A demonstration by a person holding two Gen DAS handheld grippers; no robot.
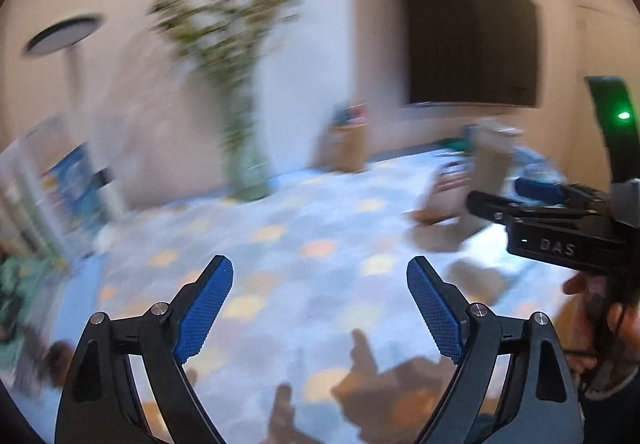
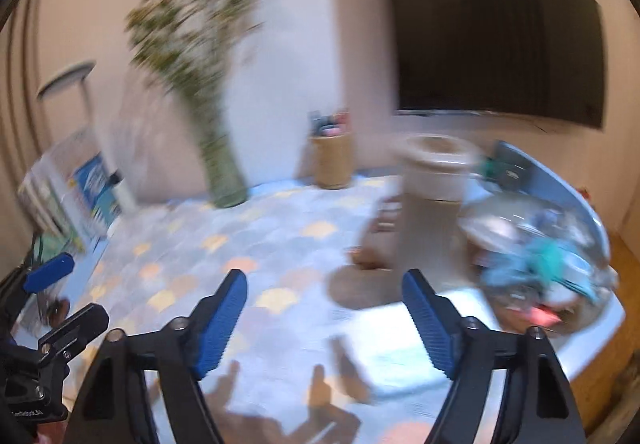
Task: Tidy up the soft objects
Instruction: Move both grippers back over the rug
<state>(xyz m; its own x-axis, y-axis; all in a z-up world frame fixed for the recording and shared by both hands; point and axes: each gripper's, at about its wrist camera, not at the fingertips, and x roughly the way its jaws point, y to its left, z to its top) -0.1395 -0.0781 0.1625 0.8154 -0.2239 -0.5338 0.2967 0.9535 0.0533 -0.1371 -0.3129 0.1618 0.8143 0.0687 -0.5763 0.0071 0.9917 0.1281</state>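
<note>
"Although both views are smeared, I read them left to right," I report. "At far left, a floor lamp (image 2: 66, 77); next, a vase of flowers (image 2: 226, 179); then a pen holder (image 2: 331, 159); then a beige cup (image 2: 434, 171). All but the lamp stand on the patterned tablecloth (image 2: 280, 240)."

"And the soft objects?"

"They are at the far right of the table: a blurred heap of teal, blue and pink pieces (image 2: 536, 268), seemingly inside something clear. Whether that is a bowl or a bag I cannot tell."

"State of the tools?"

"My left gripper (image 1: 320, 268) is spread wide with only cloth showing between its blue pads. My right gripper (image 2: 324, 280) is likewise spread and empty. Both hang above the table, well apart from the heap. Each also shows at the edge of the other's view."

"How will the pieces handle?"

"I judge them light and limp. They should sag from one pinch point, and tangled neighbours may trail along. I would take a raised fold on top of the heap and pinch deep, avoiding the clear wall, which looks slippery. The cup stands just beside the heap and could be knocked."
</note>
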